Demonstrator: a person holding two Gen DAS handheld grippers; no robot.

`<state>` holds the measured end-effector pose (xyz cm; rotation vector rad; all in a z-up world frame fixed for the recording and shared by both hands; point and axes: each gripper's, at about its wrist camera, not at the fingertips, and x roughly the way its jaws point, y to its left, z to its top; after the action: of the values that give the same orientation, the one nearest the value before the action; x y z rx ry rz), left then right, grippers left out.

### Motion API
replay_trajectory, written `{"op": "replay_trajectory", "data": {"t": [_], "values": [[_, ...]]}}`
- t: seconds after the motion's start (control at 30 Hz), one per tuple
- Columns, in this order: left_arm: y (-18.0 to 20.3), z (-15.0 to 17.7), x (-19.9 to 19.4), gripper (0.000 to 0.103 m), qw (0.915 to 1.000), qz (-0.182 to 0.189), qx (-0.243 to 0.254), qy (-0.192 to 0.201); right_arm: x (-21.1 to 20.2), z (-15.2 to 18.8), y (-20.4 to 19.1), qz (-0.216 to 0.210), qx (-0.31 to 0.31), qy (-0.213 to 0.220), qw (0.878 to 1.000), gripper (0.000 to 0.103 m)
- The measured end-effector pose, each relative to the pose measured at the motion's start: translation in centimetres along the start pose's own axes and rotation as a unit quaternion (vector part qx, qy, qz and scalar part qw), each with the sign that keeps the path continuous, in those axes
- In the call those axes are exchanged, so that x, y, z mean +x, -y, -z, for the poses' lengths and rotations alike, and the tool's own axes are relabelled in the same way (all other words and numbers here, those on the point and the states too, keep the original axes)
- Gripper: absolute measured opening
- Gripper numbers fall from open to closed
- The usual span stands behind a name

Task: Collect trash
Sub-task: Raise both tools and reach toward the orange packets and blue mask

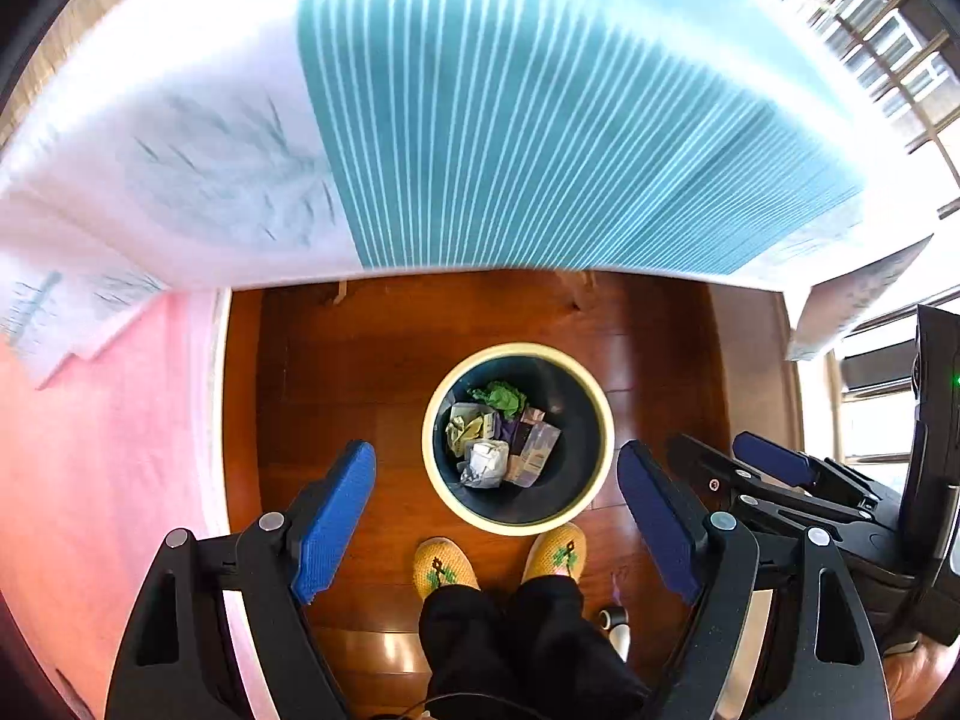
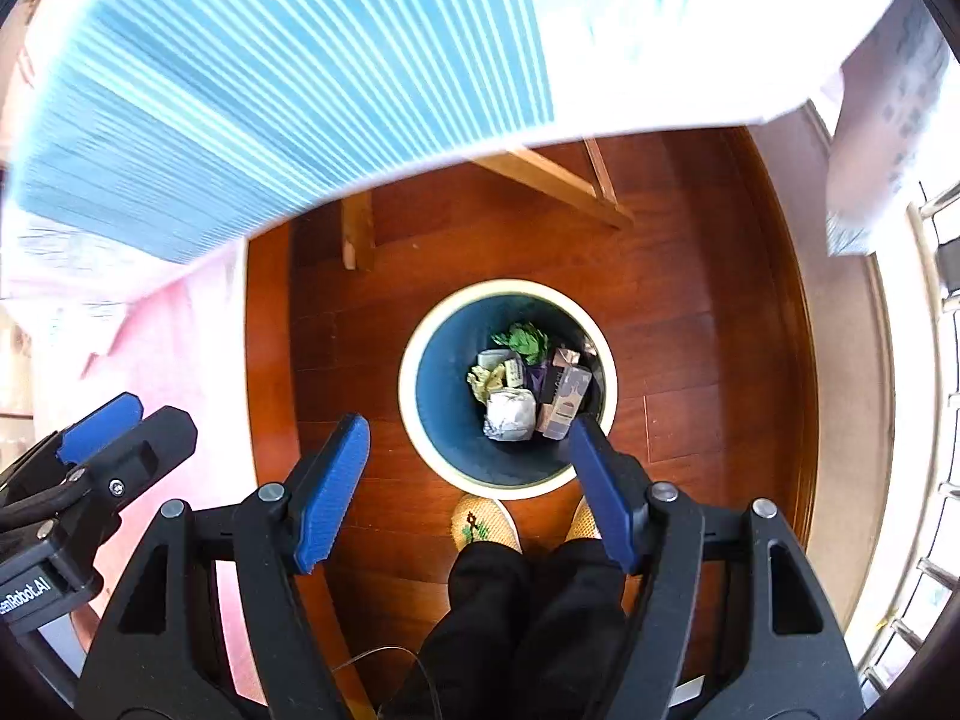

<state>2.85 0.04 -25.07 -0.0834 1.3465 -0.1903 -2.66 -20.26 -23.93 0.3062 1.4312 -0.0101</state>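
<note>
A round bin with a cream rim (image 1: pixel 432 468) (image 2: pixel 408 420) and a dark blue inside stands on the wooden floor. Several pieces of trash lie in it: green crumpled paper (image 1: pixel 503 395) (image 2: pixel 523 341), a white wad (image 1: pixel 485 465) (image 2: pixel 510 414), small cartons (image 1: pixel 535 450) (image 2: pixel 564 399). My left gripper (image 1: pixel 495 465) is open and empty, high above the bin. My right gripper (image 2: pixel 469 441) is open and empty, also above the bin. The right gripper also shows in the left wrist view (image 1: pixel 738 456), and a left gripper finger shows in the right wrist view (image 2: pixel 102 426).
A table with a teal-striped and white cloth (image 1: pixel 540 120) (image 2: pixel 270 72) overhangs the far side. Wooden table legs (image 2: pixel 360 228) stand beyond the bin. The person's yellow slippers (image 1: pixel 441 567) (image 2: pixel 480 525) stand just before the bin. A pink cloth (image 1: pixel 108 450) hangs left. Windows (image 1: pixel 888 48) lie right.
</note>
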Motion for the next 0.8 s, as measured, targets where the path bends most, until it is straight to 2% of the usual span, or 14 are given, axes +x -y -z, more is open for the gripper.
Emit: {"op": "replay_trajectory", "data": {"t": [0.23, 0.4, 0.5, 0.8], "values": [[1.9, -0.5, -9.4, 0.084, 0.9991, 0.005, 0.012, 0.040, -8.6, -0.5, -2.4, -0.023, -0.032, 0.023, 0.999, 0.066], [3.3, -1.3, -15.6, 0.084, 0.9974, 0.008, 0.007, 0.071, -14.8, -1.1, -3.8, -0.034, -0.072, 0.059, 0.995, 0.066], [3.9, -1.9, -18.7, 0.084, 0.9960, 0.009, 0.002, 0.088, -18.3, -1.8, -4.3, -0.039, -0.090, 0.081, 0.992, 0.066], [4.6, -5.3, -25.9, 0.084, 0.9905, -0.022, -0.040, 0.130, -26.0, -5.0, -5.8, -0.067, -0.137, 0.143, 0.978, 0.066]]}}
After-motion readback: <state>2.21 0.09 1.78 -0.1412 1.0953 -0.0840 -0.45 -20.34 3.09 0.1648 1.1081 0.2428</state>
